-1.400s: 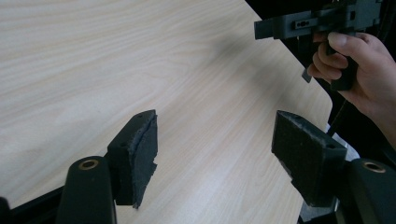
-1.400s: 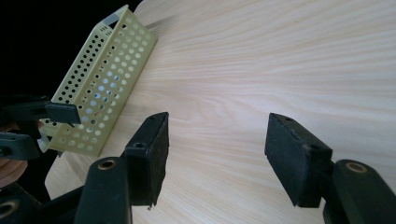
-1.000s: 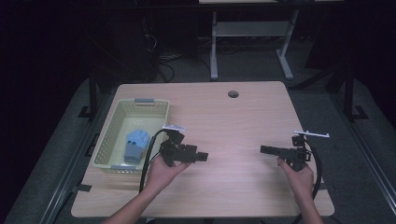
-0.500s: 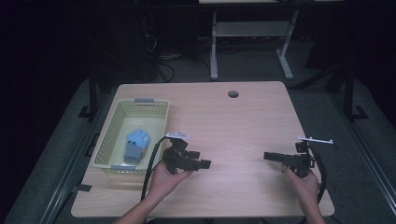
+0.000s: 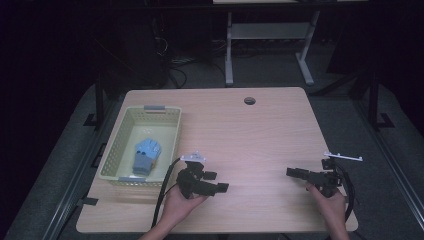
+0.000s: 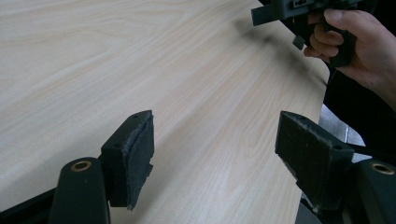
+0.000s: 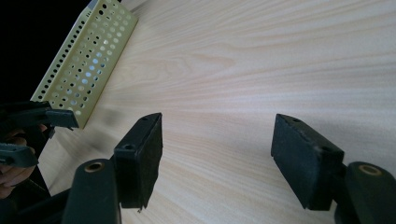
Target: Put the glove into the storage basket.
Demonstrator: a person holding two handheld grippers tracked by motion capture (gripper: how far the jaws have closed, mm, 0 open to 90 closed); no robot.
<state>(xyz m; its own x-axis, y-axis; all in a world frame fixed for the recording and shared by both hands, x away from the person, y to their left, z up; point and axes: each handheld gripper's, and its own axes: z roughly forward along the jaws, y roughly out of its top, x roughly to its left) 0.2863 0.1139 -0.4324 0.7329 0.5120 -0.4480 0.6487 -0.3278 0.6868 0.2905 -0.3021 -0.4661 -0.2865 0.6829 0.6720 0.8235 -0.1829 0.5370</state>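
Holding both grippers low over the near edge of the table, I have nothing in either one. My left gripper sits at about seven o'clock on the tabletop, and in the left gripper view its jaws stand wide apart with only bare wood grain between the pads. My right gripper is at roughly four o'clock, pointing in toward the middle; the right gripper view shows its jaws spread just as wide, again over bare wood.

Going outward from the left gripper, the yellow basket lies at nine o'clock on the table, just beyond the gripper's side, and its perforated wall shows in the right gripper view too. Inside it, toward the near end, lies the blue glove, flat on the basket floor and touching neither gripper.

My read is that the job of getting the glove into the basket is essentially done: it rests fully inside, nothing hangs over the rim, and the rest of the table carries nothing else to move. What remains, as far as I can judge, is only parking the two grippers clear.
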